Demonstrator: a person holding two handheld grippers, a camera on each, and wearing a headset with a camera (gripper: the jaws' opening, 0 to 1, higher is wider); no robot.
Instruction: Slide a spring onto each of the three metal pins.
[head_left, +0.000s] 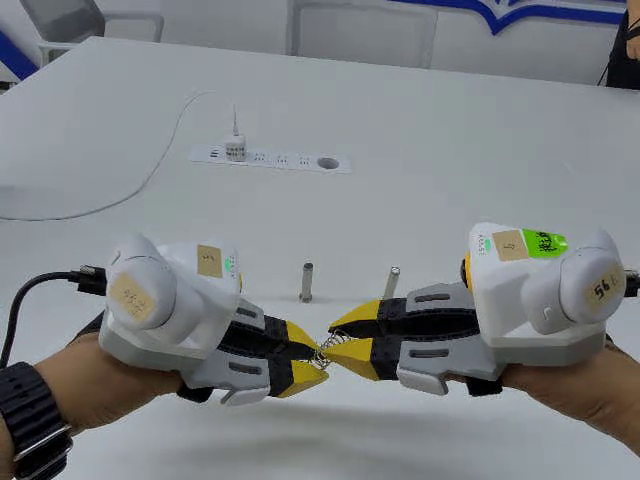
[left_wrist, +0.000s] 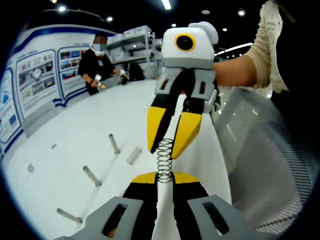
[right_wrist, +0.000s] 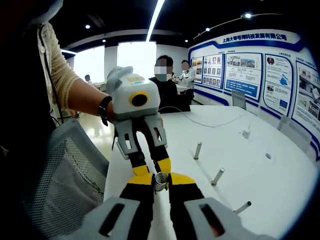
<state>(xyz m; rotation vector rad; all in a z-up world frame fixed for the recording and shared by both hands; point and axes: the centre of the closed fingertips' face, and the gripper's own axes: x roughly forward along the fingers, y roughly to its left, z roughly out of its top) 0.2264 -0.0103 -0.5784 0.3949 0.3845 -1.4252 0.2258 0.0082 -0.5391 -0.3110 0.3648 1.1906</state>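
Note:
A small steel spring (head_left: 329, 350) hangs in the air between my two grippers, which meet tip to tip above the white table (head_left: 430, 180). My left gripper (head_left: 308, 358) is shut on one end of the spring (left_wrist: 164, 161). My right gripper (head_left: 345, 345) is closed on the other end, seen end-on as the spring (right_wrist: 160, 181) in the right gripper view. Two upright metal pins (head_left: 306, 282) (head_left: 392, 283) stand just behind the tips. The left gripper view has three bare pins (left_wrist: 115, 144) (left_wrist: 92, 176) (left_wrist: 69, 216) in a row.
A loose spring (left_wrist: 133, 155) lies on the table beside the pins. A white power strip (head_left: 272, 158) with a plug and a thin cable (head_left: 150, 170) sits farther back. A mesh chair (right_wrist: 65, 170) stands at the table's near edge. People stand in the background.

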